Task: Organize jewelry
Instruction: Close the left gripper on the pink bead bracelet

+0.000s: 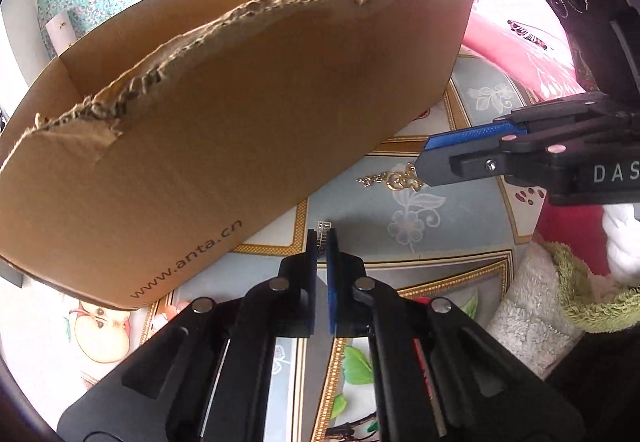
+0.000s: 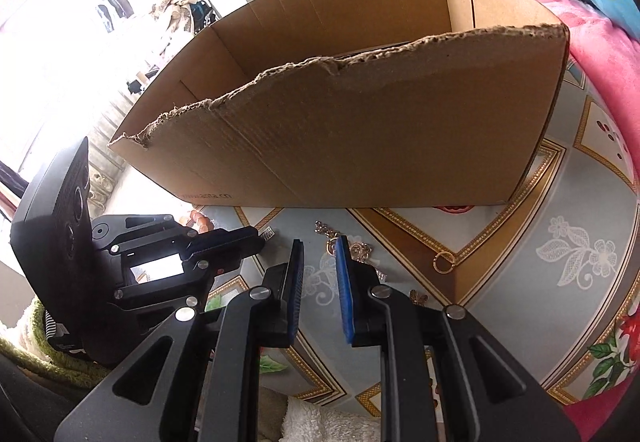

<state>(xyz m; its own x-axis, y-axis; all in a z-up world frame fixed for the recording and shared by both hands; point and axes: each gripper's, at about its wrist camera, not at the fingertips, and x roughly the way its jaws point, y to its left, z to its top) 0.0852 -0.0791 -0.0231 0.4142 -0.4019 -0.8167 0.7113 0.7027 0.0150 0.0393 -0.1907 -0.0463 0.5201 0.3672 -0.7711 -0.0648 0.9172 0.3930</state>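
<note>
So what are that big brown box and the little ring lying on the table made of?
The box looks like matte corrugated cardboard: its torn top edge shows ragged, fluted layers. The ring looks like shiny gold-coloured metal; whether it is real gold cannot be told.

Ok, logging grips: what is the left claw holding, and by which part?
A small silver jewelry piece, pinched by its near end at the tips of the left claw.

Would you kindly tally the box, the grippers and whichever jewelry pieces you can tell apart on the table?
Box: 1
Grippers: 2, left gripper and right gripper
Gold ring: 1
Silver piece, pinched in the left gripper: 1
Gold tangle: 1, its pieces not separable
Total: 6
</note>
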